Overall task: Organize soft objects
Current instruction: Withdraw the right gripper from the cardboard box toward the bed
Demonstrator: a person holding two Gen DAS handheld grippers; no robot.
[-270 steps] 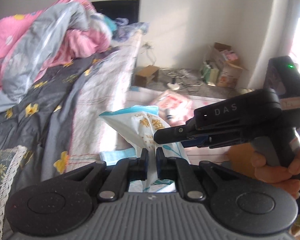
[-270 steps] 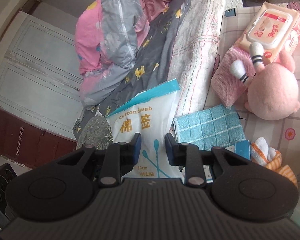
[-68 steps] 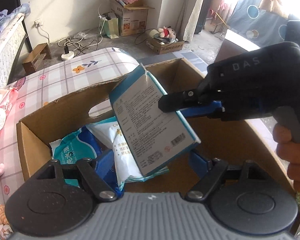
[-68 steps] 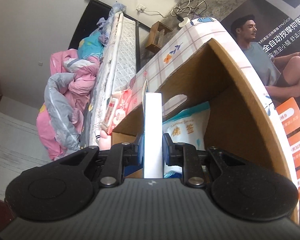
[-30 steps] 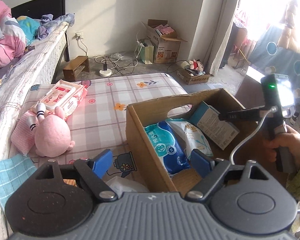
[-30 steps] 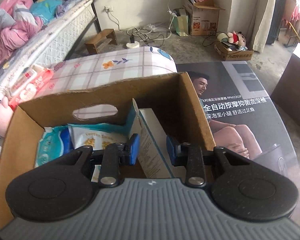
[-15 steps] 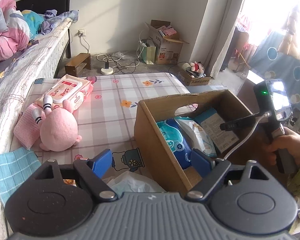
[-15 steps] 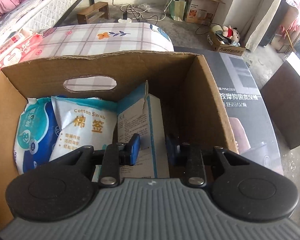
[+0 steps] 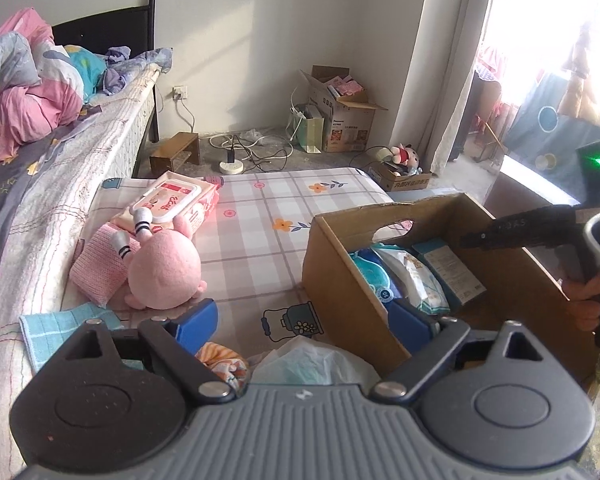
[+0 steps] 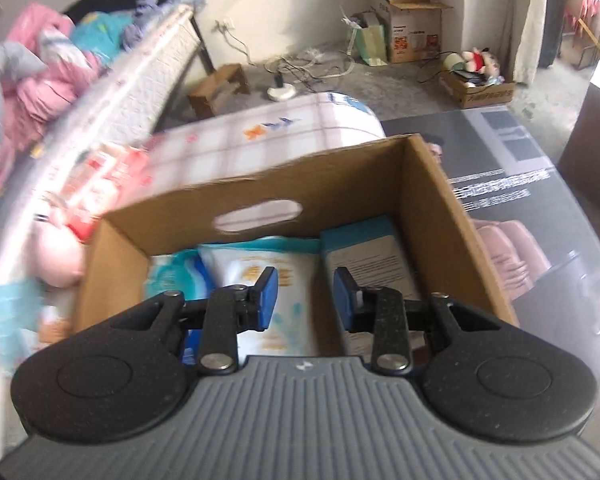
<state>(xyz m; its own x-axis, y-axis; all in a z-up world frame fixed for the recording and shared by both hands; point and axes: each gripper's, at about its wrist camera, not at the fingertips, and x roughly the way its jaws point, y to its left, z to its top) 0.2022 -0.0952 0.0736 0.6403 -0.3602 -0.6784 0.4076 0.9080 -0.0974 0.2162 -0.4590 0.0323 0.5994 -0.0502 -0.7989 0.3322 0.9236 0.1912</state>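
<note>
My left gripper hangs over the checked mattress in front of the cardboard box; its jaws are opening wide and grip nothing. My right gripper hovers above the box, jaws opening, pads free. It also shows from the side as the right gripper. Inside the box lie a blue-and-white carton, a cotton swab bag and a blue pack. On the mattress are a pink plush, a wet-wipes pack, a pink cloth and a blue checked towel.
An orange striped cloth and a crumpled plastic bag lie just below my left gripper. The bed with its heaped quilt runs along the left. A printed poster board lies beside the box. Cartons and cables litter the floor.
The right gripper has let go of the blue-and-white carton, which now lies in the box, and has lifted with wider jaws. The left gripper has pulled back from the box, opening slightly.
</note>
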